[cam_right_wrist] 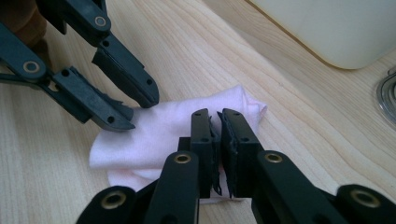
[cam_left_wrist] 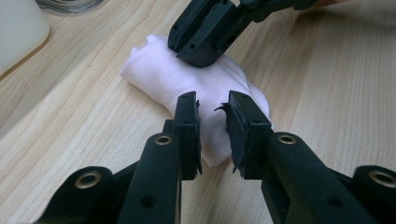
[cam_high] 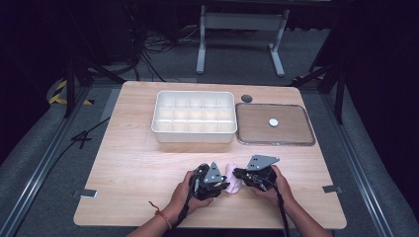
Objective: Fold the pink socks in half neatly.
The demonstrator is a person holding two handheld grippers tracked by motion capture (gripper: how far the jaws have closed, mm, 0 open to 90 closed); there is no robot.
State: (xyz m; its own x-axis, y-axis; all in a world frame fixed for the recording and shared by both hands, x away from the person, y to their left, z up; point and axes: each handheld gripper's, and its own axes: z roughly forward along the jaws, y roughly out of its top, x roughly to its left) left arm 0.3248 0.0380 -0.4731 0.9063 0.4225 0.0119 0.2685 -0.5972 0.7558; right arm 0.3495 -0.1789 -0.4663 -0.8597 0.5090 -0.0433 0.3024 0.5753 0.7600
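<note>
**Pink cloth pinned between both tongs at the counter's near edge**

Pink cloth lies bunched on the counter. Your left tongs stand slightly apart over its end, apparently not pinching. Your right tongs sit nearly together, nipping a fold, likely to anchor it. Beyond, the white divided tray and flat lid stand well apart, obstructing nothing.

A pale pink cloth, folded into a soft bundle, is seen lying flat on the table at about 6 o'clock, near the front edge.
</note>
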